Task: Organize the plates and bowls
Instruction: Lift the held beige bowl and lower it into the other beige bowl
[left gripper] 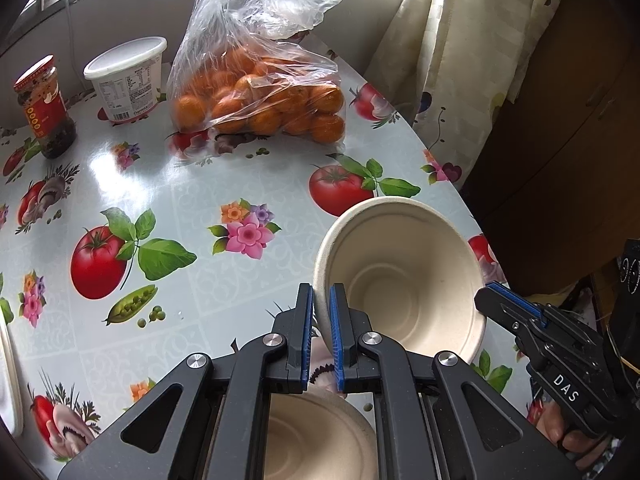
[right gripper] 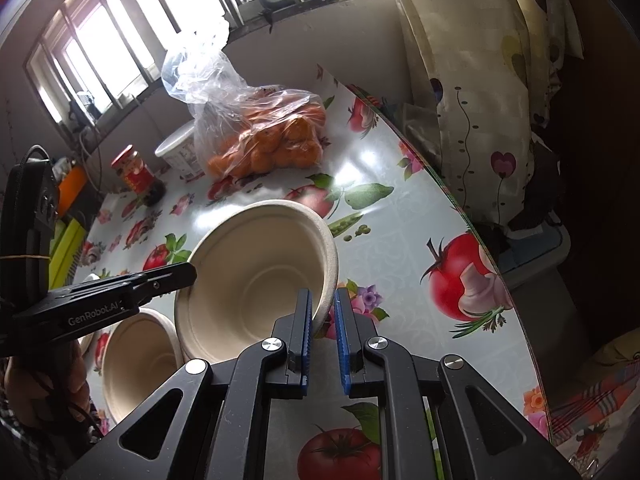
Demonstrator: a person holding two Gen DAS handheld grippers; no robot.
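A beige paper bowl (left gripper: 404, 276) is held tilted above the table by both grippers. My left gripper (left gripper: 321, 300) is shut on its left rim. My right gripper (right gripper: 323, 304) is closed around the opposite rim of the same bowl (right gripper: 256, 276); it also shows in the left wrist view (left gripper: 516, 312) at the bowl's right edge. A second beige bowl (left gripper: 320, 436) sits on the table below the left gripper, and it also shows in the right wrist view (right gripper: 136, 360) under the left gripper (right gripper: 176, 276).
A floral tablecloth covers the round table (left gripper: 180, 208). At the back stand a plastic bag of oranges (left gripper: 260, 92), a white tub (left gripper: 128, 76) and a red-lidded jar (left gripper: 44, 108). A white tray edge (left gripper: 8, 380) lies at far left. The table edge and curtain (left gripper: 452, 60) are at right.
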